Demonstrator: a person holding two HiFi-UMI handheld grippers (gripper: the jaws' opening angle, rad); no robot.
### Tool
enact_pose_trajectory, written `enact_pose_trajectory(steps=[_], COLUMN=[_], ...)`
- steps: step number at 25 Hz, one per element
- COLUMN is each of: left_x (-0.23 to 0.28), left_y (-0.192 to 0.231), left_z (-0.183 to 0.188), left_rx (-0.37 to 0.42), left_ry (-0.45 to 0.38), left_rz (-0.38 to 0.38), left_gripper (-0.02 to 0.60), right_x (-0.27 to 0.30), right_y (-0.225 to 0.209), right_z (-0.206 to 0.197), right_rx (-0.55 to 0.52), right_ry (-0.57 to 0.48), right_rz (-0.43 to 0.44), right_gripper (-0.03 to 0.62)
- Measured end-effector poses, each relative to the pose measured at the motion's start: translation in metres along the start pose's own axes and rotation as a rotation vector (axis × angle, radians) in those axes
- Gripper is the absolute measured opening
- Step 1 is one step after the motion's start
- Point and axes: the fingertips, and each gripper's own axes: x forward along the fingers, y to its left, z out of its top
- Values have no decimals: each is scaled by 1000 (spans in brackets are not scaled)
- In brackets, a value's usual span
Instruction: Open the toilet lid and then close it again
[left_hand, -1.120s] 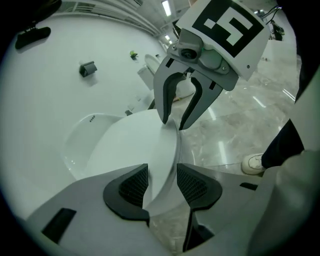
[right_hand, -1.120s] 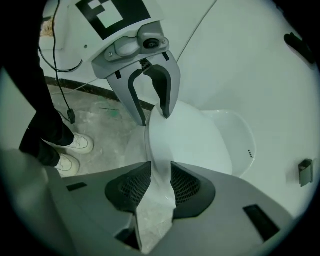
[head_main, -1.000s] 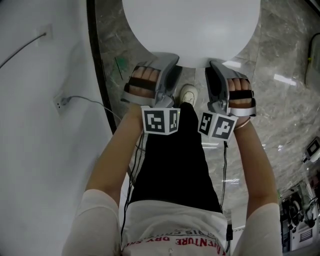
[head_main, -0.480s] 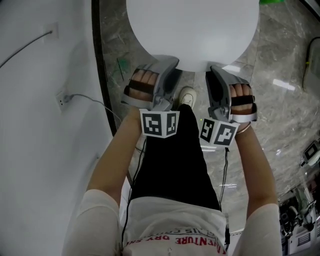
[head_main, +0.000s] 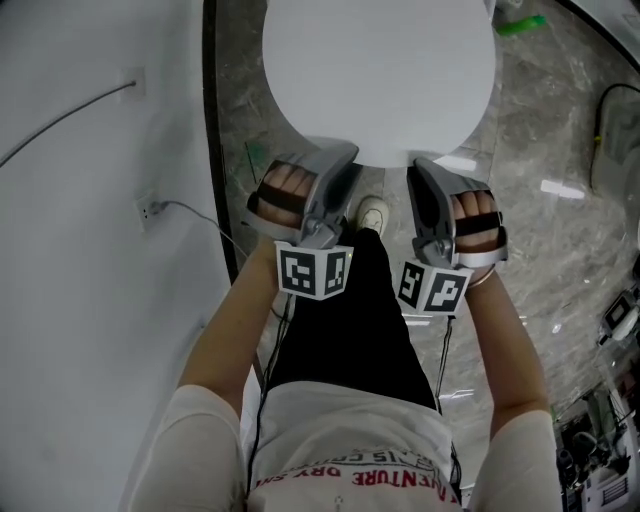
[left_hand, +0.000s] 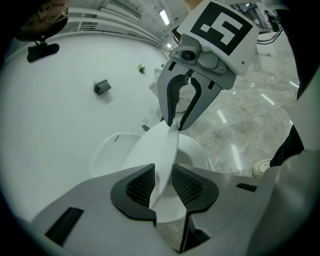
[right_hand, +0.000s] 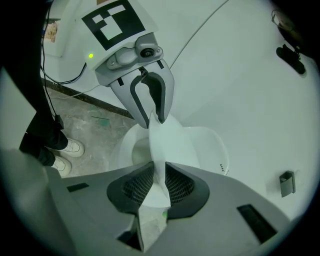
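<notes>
- Fingers (left_hand: 139, 184) of the left gripper (left_hand: 162, 185) have just narrowed, pinching the toilet lid (head_main: 378, 70) at its front rim.
- The lid's front is raised off the seat (right_hand: 212, 145), higher than before.
- The right gripper (right_hand: 159, 184) clamps the same rim, also higher.

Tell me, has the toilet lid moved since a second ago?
Yes. In the head view, the toilet lid's front edge now lies lower in the picture, measured against the lower wall socket. It is raised off the seat.

Bright, even light; floor (head_main: 545, 140) glare; fisheye vignetting.
</notes>
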Motion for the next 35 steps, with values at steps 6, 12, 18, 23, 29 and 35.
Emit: enact_pose_trajectory(steps=[6,12,18,23,29,35], left_x=[-25,-36,-41,-41,-33,-21], left_y=[59,118,165,202,258,311], left_z=[28,52,69,80,90,100], left_rx=[7,0,-15,1,24,69], left_ry=[-39,-35,-37,-62,-87,-116], left_rz=[71,118,157,152,148,126], left_gripper=[83,69,61,57,55,54], right_x=[-27,-43,-52,-53,-48,-37], right_y=[-58,-120,-170,-208,-264,-320], right_z=[19,29,38,43,49,52], right_rx=[1,0,26,53,62,55], right_ry=[-26,-43,-48,-39,-17,13], right_rz=[-44,-49,-55,-50,-64,-66], right_gripper=[37,34,32,32,29,29])
